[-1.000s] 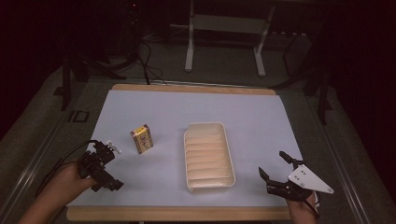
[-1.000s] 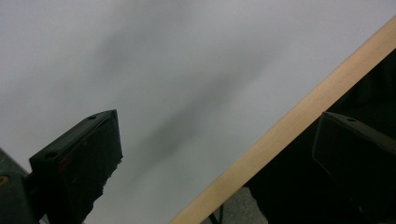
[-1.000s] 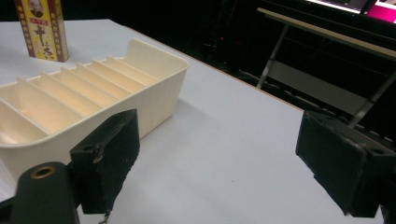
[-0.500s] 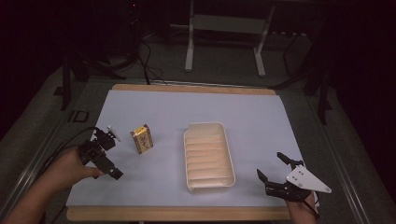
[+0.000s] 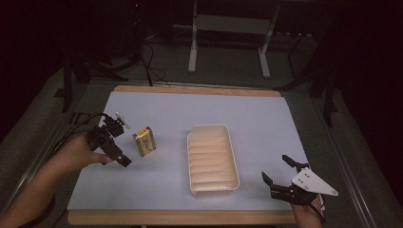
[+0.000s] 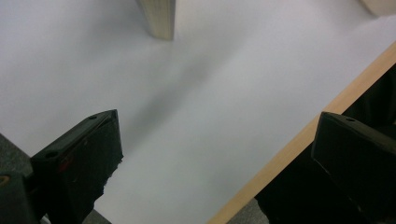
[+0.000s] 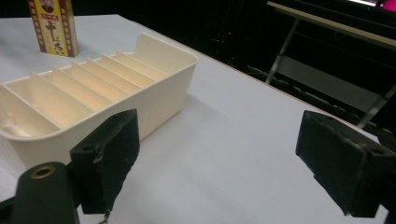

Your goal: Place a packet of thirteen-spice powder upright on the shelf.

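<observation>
Left tongs (image 5: 116,140): held in the person's left hand (image 5: 81,151) over the left edge of the worktop (image 5: 266,118), jaws spread wide, nothing between them. The left gripper view looks down past the two black jaws at bare pale sheet and the wooden rim of the worktop running diagonally under the far jaw.

Right tongs (image 5: 280,172): at the near right corner of the worktop, jaws spread, empty, a grey three-cornered plate (image 5: 313,183) on top.

Small box (image 5: 144,141): yellow with red print, upright, just beside the left tongs on their inner side, apart from both jaws. The right gripper view shows its printed front; the left gripper view shows its lower corner at the top edge, plain tan.

Divided tray (image 5: 212,159): cream plastic, long side running from far to near, middle of the worktop toward the near edge, between box and right tongs. The right gripper view shows its cross partitions and empty compartments.

Open room: far half of the worktop and the strip along its right edge are bare.

Surface: pale blue-white sheet over a wooden board.

Room: dark; cables and a metal stand (image 5: 228,38) on the floor beyond the far edge.
</observation>
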A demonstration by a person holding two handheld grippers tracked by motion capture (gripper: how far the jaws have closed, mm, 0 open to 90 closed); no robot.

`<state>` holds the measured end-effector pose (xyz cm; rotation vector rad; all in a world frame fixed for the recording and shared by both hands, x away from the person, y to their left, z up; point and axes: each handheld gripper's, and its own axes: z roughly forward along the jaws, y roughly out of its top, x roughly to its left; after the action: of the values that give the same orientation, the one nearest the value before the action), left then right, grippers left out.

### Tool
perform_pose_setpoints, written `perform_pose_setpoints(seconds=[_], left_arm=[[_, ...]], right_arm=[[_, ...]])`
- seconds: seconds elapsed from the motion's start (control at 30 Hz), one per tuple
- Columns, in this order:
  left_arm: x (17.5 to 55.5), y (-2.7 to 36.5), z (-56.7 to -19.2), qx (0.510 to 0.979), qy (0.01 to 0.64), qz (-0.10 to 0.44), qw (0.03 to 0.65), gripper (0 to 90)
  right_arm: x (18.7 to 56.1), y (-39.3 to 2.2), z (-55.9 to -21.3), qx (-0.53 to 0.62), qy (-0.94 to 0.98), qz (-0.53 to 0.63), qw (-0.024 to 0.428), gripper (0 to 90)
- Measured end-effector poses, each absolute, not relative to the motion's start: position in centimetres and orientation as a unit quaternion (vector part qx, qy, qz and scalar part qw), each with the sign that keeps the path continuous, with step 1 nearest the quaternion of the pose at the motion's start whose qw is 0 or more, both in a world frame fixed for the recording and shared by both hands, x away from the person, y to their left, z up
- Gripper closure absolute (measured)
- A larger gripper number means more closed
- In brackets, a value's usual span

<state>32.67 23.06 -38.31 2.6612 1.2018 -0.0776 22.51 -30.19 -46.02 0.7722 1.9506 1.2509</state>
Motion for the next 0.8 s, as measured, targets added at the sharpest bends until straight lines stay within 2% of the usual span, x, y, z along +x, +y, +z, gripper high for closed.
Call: perform_pose_setpoints(seconds=[0.13, 0.2, 0.27, 0.3, 0.8], left_arm=[[34.1, 22.7, -38.2, 0.909, 0.402, -0.024, 0.104, 2.2], [34.7, 22.6, -38.1, 0.909, 0.403, -0.015, 0.103, 8.3], [35.5, 22.5, -38.1, 0.907, 0.409, -0.01, 0.1, 9.0], [35.5, 22.5, -38.1, 0.907, 0.409, -0.01, 0.1, 14.7], [39.0, 21.4, -38.4, 0.925, 0.365, 0.01, 0.11, 23.9]], right_arm=[[22.6, -30.1, -46.1, 0.297, 0.752, 0.481, 0.339, 13.7], [22.5, -30.1, -46.1, 0.296, 0.753, 0.482, 0.336, 13.7], [22.5, -30.0, -46.1, 0.294, 0.754, 0.482, 0.336, 13.7], [22.5, -30.0, -46.1, 0.294, 0.754, 0.482, 0.336, 13.7], [22.6, -30.1, -46.4, 0.293, 0.76, 0.483, 0.321, 13.8]])
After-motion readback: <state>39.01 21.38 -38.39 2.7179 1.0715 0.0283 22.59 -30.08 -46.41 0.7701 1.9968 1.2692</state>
